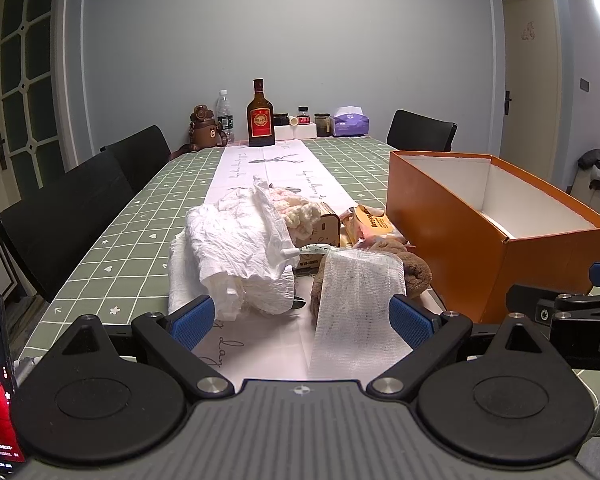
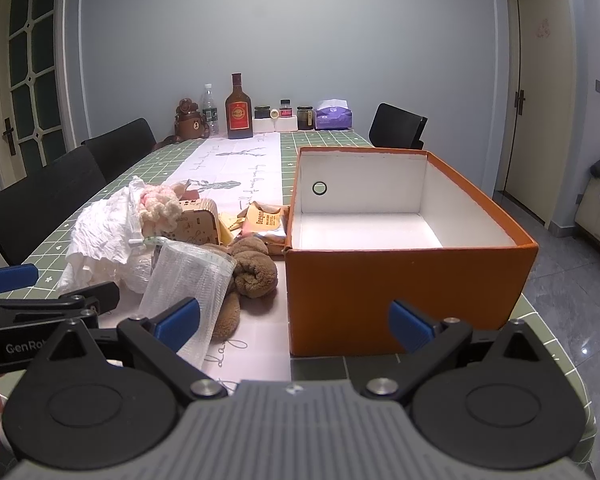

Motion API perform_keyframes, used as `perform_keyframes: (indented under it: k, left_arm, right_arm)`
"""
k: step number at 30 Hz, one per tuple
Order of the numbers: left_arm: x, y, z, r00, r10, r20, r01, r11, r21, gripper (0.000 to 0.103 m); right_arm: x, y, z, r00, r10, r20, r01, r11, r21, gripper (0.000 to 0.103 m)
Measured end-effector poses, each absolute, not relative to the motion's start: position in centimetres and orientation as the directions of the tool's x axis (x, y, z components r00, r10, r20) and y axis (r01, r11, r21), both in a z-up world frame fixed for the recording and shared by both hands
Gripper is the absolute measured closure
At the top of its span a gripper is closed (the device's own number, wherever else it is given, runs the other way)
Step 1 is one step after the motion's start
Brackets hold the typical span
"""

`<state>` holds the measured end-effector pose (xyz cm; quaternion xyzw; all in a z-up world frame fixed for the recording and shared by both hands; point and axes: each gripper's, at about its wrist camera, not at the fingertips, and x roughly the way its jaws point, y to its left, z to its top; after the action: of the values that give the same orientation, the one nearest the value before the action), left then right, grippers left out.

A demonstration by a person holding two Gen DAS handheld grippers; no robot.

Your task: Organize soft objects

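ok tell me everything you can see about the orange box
The orange box is an open rectangular carton, like cardboard, orange outside and white inside, with no lid on it. It stands upright near the right edge of the green checked tablecloth. It looks empty, and a dark-ringed round hole pierces its far wall. The snack packets lie against its left side. Neither gripper touches it.

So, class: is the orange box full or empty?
Empty. The orange box is open-topped, and the right wrist view shows only bare white floor and walls inside.
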<state>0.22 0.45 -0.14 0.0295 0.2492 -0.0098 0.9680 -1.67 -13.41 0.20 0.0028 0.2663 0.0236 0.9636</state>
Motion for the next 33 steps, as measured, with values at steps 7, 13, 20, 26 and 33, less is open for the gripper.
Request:
perform_keyframes:
  k: [7, 13, 20, 26, 33]
  left_arm:
    - [0.39, 0.57, -0.37, 0.871, -0.005, -0.490, 0.034, 0.998, 0.050, 0.000]
    - [0.38, 0.58, -0.37, 0.871, -0.005, -0.491, 0.034, 0.998, 0.050, 0.000]
    - [0.44, 0.59, -0.41, 0.871, -0.006, -0.491, 0.035, 0.998, 0.049, 0.000]
    - [0.43, 0.58, -0.40, 0.871, -0.007, -0.491, 0.035, 0.998, 0.048, 0.000]
    - [0.51, 0.75, -0.91, 0.869, -0.025, -0.495, 0.057, 0.997, 0.050, 0.000]
  right_arm:
    - [-1.45, -13.32, -0.03, 0.852, 0.048, -0.521, -0.044, 0.999, 0.019, 0.004]
    - [-1.30, -13.37, -0.12, 0.850, 0.048, -0.524, -0.044, 0.999, 0.019, 0.004]
    - [-1.29, -13.46, -0.16, 0.849, 0.048, -0.527, -0.044, 0.999, 0.021, 0.004]
    - [-1.25, -13.47, -0.18, 0.849, 0.048, -0.527, -0.044, 0.999, 0.021, 0.004]
    - [-1.20, -13.27, -0.67, 0.847, 0.062, -0.529, -0.060, 0.998, 0.021, 0.007]
